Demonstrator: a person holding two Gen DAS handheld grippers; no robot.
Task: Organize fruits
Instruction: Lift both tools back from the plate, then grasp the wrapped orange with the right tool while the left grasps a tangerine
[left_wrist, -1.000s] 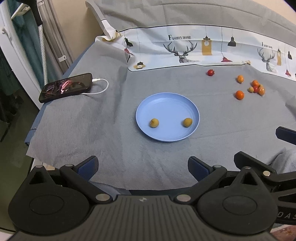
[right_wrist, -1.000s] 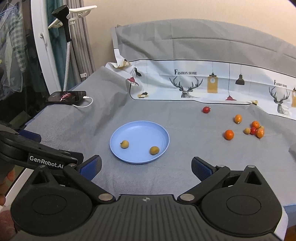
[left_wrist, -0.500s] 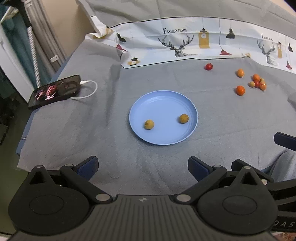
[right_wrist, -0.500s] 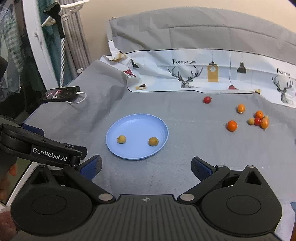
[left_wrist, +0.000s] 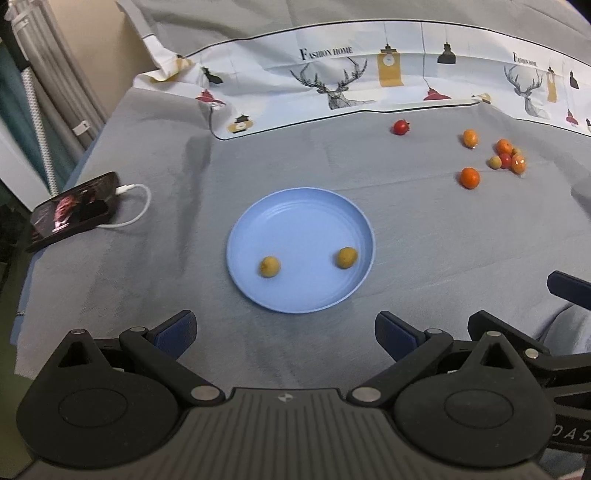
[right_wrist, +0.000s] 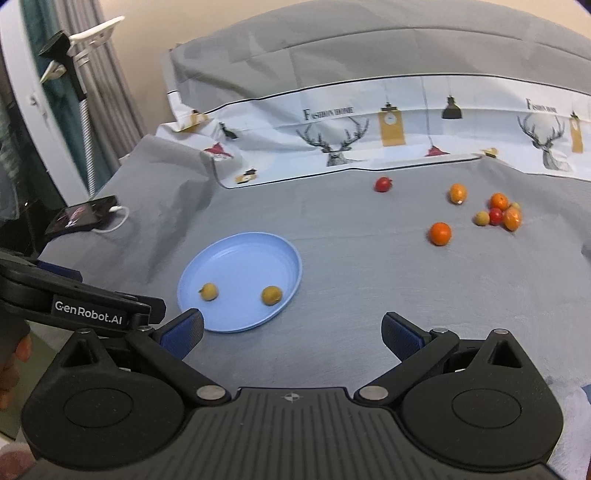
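Both cameras now sit closer to the tabletop (left_wrist: 332, 155) than a second ago, and the right view has swung toward the loose fruit, which appears larger and more central; the fruit itself has not moved. This suggests the right gripper (right_wrist: 291, 332) is being lined up for the next pick. The left gripper (left_wrist: 284, 330) is spread wide and holds nothing; the right gripper is likewise spread wide and empty. The blue plate (left_wrist: 295, 206) lies just ahead of the left gripper and carries two yellowish fruits (left_wrist: 269, 266), set apart from each other near its front rim. The remaining fruit lies well apart from the plate on the far right: a red fruit (right_wrist: 383, 184) alone, an orange fruit (right_wrist: 440, 233) nearest the plate, another orange fruit (right_wrist: 458, 193) behind it, and a tight cluster (right_wrist: 500, 214) of touching pieces. The right view shows the cluster more clearly, plus the left gripper body at its left edge. The left view shows the phone (left_wrist: 74, 210) and its white cable (left_wrist: 136, 206) in full, and one finger (left_wrist: 569, 288) of the right gripper at its right edge.
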